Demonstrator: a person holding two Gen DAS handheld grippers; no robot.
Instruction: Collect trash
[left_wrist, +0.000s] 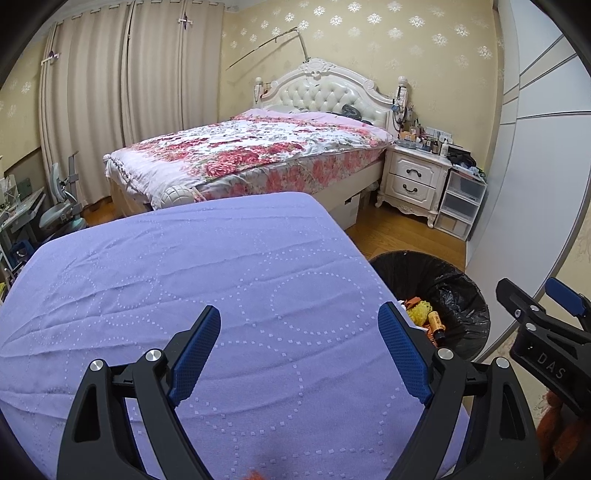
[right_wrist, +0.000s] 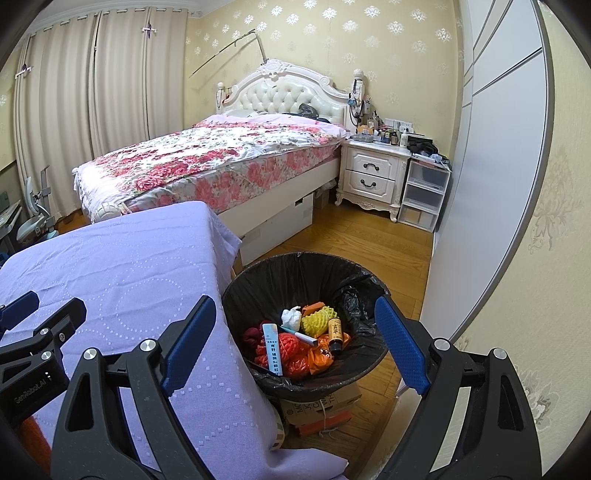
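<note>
Nearest us the lilac cloth covers the worktop, bare under our left gripper, whose jaws stand spread with nothing between them. Just beside the worktop's edge sits the trash bin, lined with a black bag and perched on a cardboard box. Inside lie a crumpled tissue, yellow foam netting, a small brown bottle and orange wrappers. Our right gripper hangs over the bin, jaws spread and empty. Beyond stand the floral bed and a white nightstand.
</note>
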